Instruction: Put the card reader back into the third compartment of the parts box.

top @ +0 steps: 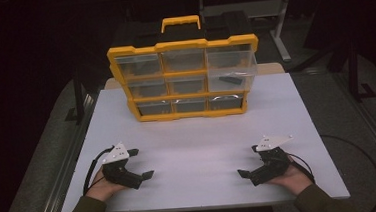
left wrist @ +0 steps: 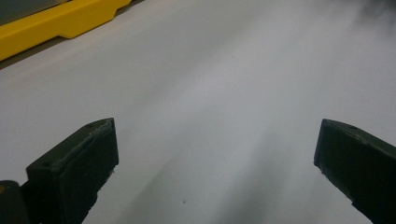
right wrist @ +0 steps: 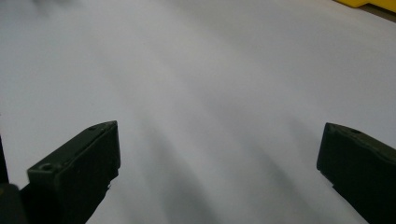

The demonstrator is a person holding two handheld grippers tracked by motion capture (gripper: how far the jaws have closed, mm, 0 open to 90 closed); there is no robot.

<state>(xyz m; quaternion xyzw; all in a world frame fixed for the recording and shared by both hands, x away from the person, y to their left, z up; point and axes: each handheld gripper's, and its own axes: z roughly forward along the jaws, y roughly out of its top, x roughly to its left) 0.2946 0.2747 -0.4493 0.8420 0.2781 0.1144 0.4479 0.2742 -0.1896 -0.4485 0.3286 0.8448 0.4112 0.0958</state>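
Organizer (top: 184, 78), yellow frame with clear drawers, stood at 12 o'clock on my desk (top: 199, 145). It looked stiff, light plastic; I'd take it by the top handle (top: 180, 22). One dark item (top: 232, 78) lay in the right middle drawer; others looked empty. My left gripper (top: 141, 163) and right gripper (top: 248, 161) rested spread, holding nothing.
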